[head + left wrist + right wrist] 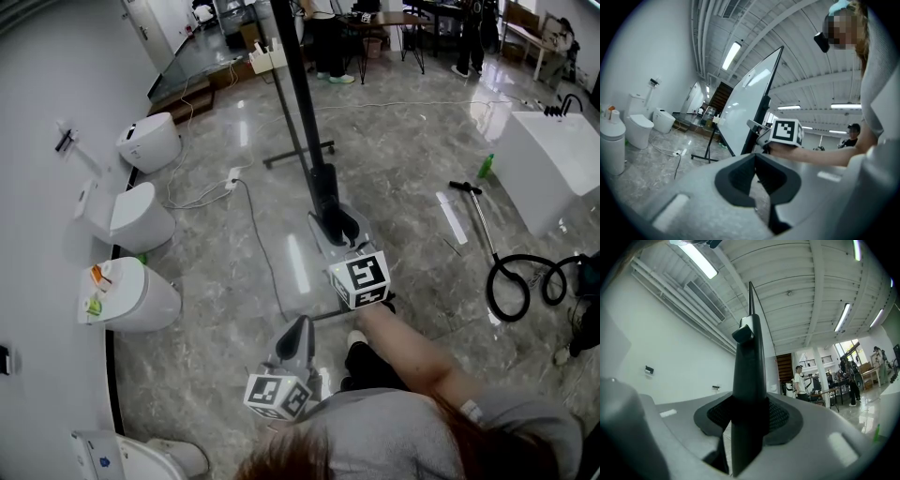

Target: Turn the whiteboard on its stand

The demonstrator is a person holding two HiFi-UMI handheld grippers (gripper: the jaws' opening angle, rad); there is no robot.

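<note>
The whiteboard (298, 94) shows edge-on in the head view as a long black bar running up from my right gripper. Its white face (745, 112) tilts over its stand (708, 150) in the left gripper view. My right gripper (330, 211) is shut on the board's black frame (749, 380), which stands upright between its pads. From the left gripper view, the same gripper (757, 131) holds the frame's lower corner. My left gripper (298, 323) hangs lower and nearer to me, off the board. It (757, 180) is open, with only floor between its pads.
Three white toilets (141, 225) line the left wall, with a cable and power strip (234, 178) on the marble floor beside them. The stand's foot (300, 155) reaches across the floor. A black hose (511, 281) and a white tub (553, 169) lie right. People stand at desks far back.
</note>
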